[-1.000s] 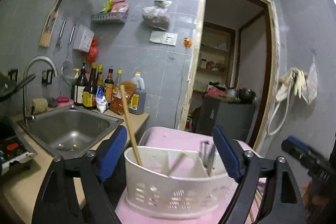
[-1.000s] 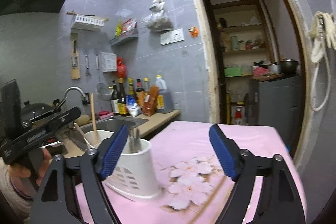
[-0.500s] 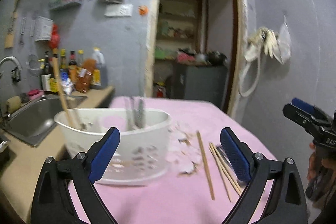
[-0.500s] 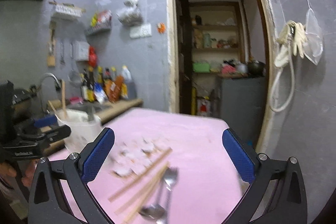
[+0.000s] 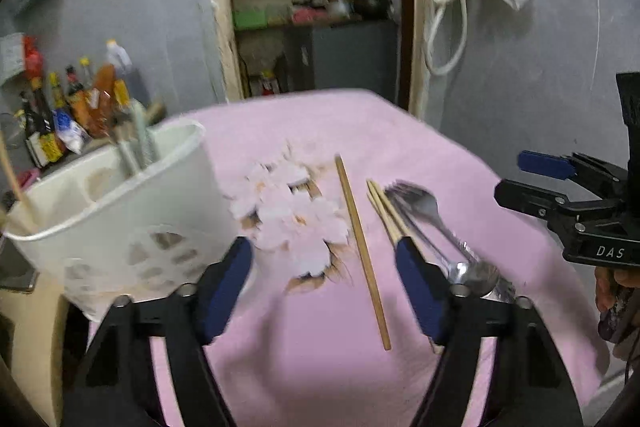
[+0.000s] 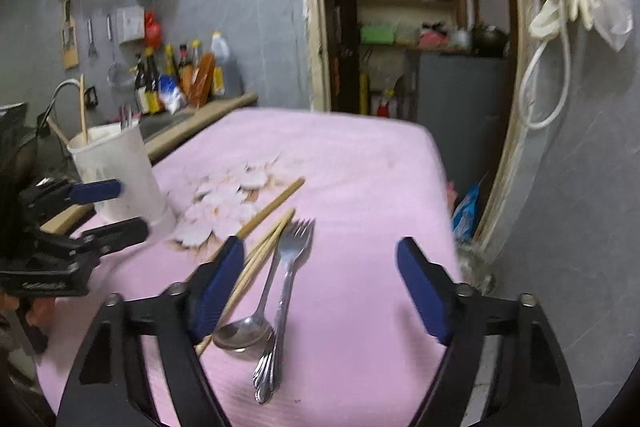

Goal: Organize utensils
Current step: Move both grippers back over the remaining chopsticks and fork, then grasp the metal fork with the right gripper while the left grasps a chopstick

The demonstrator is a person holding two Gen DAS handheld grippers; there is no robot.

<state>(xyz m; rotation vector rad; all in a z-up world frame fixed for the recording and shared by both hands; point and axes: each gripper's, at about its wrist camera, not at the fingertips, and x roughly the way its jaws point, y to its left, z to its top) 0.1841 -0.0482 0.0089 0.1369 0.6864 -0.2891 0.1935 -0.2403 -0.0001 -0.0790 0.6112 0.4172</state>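
A white utensil holder (image 5: 120, 211) stands at the left of the pink table, with a wooden chopstick and metal utensils in it. Loose on the cloth lie a single chopstick (image 5: 362, 251), a pair of chopsticks (image 5: 384, 211), a fork (image 5: 424, 203) and a spoon (image 5: 472, 273). My left gripper (image 5: 322, 259) hovers over the single chopstick, its jaws closing and gripping nothing. My right gripper (image 6: 320, 251) hangs over the fork (image 6: 292, 255) and spoon (image 6: 244, 331), its jaws also closing and gripping nothing. Each gripper shows in the other's view: the right gripper (image 5: 516, 179), the left gripper (image 6: 132, 207).
The pink cloth has a white flower print (image 5: 292, 215) in the middle. Behind the holder (image 6: 120, 175) are a counter with sauce bottles (image 6: 176, 79) and a faucet (image 6: 60, 95). An open doorway (image 6: 416, 11) lies beyond the table's far edge; a grey wall is at the right.
Both views swung away from the holder and down toward the loose utensils on the cloth. Both pairs of jaws stand narrower than half a second ago.
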